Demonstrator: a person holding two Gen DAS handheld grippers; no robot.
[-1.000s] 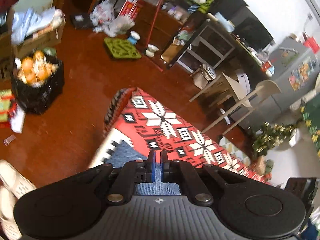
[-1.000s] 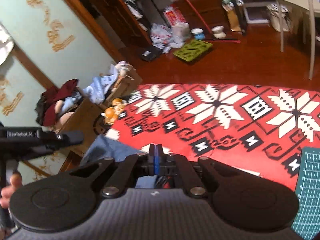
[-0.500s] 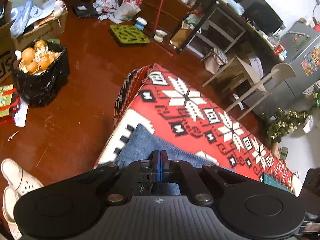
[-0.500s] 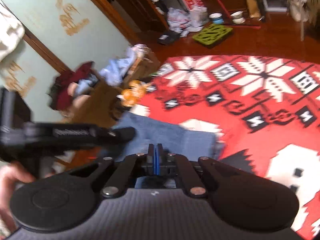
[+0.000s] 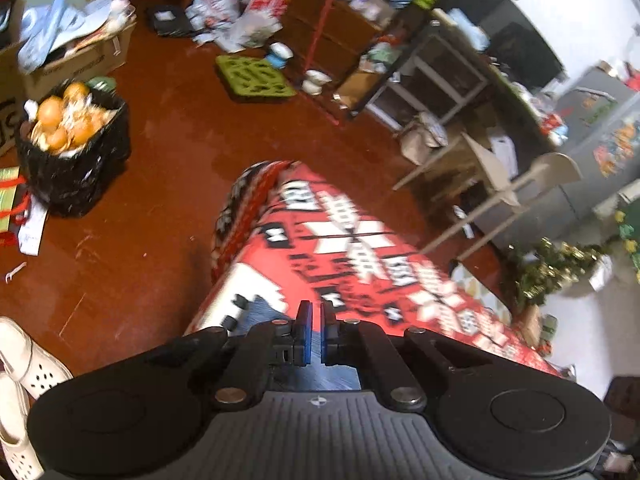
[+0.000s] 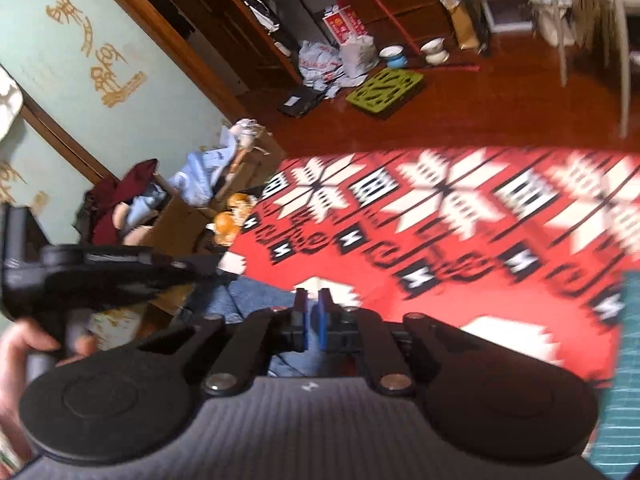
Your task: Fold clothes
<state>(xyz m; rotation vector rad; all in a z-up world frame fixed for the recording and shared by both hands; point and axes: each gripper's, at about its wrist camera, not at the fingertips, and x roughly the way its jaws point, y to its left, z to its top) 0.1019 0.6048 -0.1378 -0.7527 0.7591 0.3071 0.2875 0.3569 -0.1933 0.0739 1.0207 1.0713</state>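
Left gripper [image 5: 311, 334] and right gripper [image 6: 311, 324]: jaws slightly parted, nothing between them. Denim [image 6: 256, 298] lies under both, at the table's near corner on the red cloth [image 6: 460, 240] (mostly hidden). Fold state unreadable; progress cannot be judged.

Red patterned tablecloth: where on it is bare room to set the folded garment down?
The red patterned tablecloth lies bare from the blue denim garment across to the green cutting mat, and back to the far edge. It is crowded only at the near left corner, where both grippers hover over the denim.
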